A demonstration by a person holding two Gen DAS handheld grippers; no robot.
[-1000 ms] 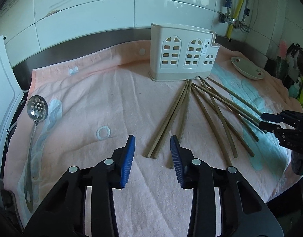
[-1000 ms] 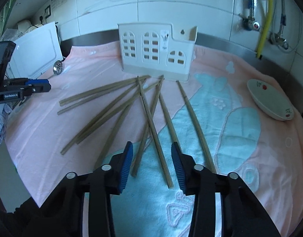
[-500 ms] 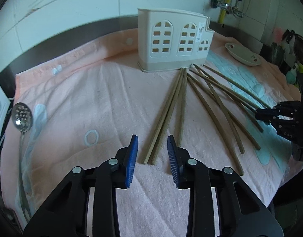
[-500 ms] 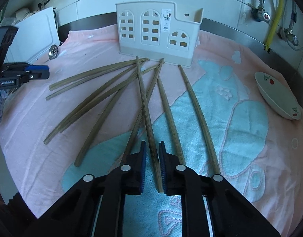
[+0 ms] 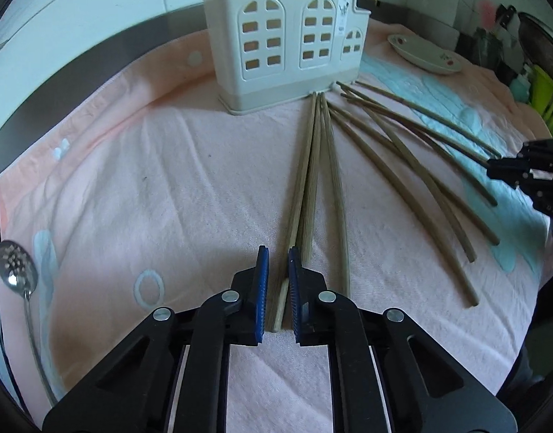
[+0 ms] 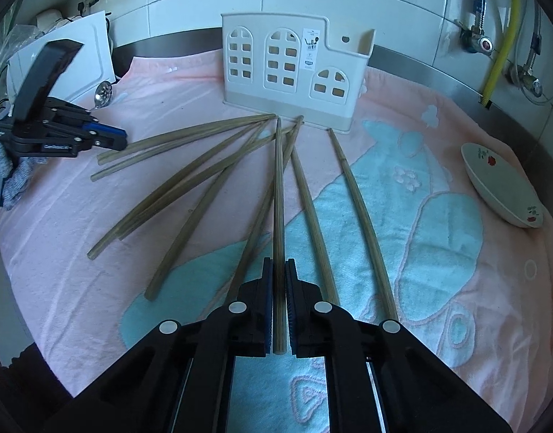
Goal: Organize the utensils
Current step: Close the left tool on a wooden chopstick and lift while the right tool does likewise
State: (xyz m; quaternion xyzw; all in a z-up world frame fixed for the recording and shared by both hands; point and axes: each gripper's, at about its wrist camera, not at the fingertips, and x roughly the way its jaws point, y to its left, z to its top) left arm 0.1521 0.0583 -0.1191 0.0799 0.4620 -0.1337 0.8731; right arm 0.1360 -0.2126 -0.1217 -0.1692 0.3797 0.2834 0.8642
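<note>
Several long wooden chopsticks (image 5: 395, 180) lie fanned out on a pink and teal towel (image 5: 132, 187), their far ends against a cream utensil holder (image 5: 283, 36) with arched windows. My left gripper (image 5: 275, 256) is narrowed around the near end of the leftmost chopstick (image 5: 294, 223), with a thin gap still showing. My right gripper (image 6: 278, 263) is shut on a middle chopstick (image 6: 278, 198) that points toward the holder (image 6: 294, 65). Each gripper shows in the other's view: the right one (image 5: 493, 166) and the left one (image 6: 117, 137).
A perforated metal ladle (image 5: 16, 274) lies at the towel's left edge beside a white board (image 6: 74, 47). A white floral dish (image 6: 500, 187) sits at the right. Tiled wall, pipes and a yellow hose (image 6: 500, 43) stand behind. Bottles stand at far right (image 5: 529, 83).
Both grippers have moved forward and down over the chopsticks and closed. The right one closed onto a middle chopstick; the left narrowed around the leftmost one.
</note>
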